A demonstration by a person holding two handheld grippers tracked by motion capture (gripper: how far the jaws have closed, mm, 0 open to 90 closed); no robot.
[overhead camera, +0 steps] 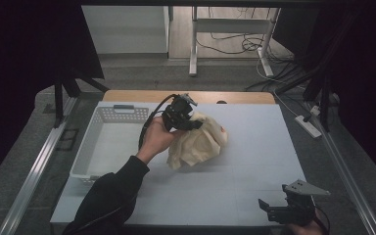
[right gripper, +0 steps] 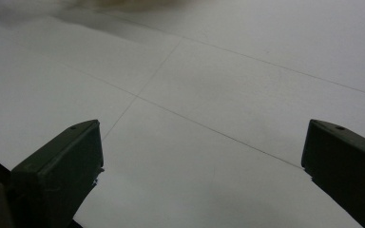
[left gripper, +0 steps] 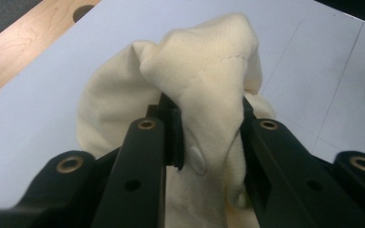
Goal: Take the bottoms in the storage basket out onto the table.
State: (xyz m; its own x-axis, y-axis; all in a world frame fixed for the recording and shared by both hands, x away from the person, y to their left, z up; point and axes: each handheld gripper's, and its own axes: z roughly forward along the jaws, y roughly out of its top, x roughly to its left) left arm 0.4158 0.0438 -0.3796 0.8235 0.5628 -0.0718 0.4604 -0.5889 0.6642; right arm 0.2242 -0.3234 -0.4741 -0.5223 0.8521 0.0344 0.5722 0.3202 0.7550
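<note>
A cream cloth garment (overhead camera: 200, 142) lies bunched on the white table mat, just right of the basket. My left gripper (overhead camera: 188, 123) sits at the cloth's top left edge, shut on a fold of it. Seen along its own jaws, the gathered cream cloth (left gripper: 209, 104) is pinched between the black fingers (left gripper: 145, 156), and a small white button shows on the fabric. My right gripper (overhead camera: 279, 211) rests near the table's front right edge, away from the cloth. Its jaws (right gripper: 204, 161) stand wide open over bare mat with nothing between them.
A white plastic basket (overhead camera: 85, 161) stands at the left of the mat, beside the left hand. A wooden strip (overhead camera: 235, 97) runs along the table's far edge. Metal rails flank the table, and cables lie on the floor beyond.
</note>
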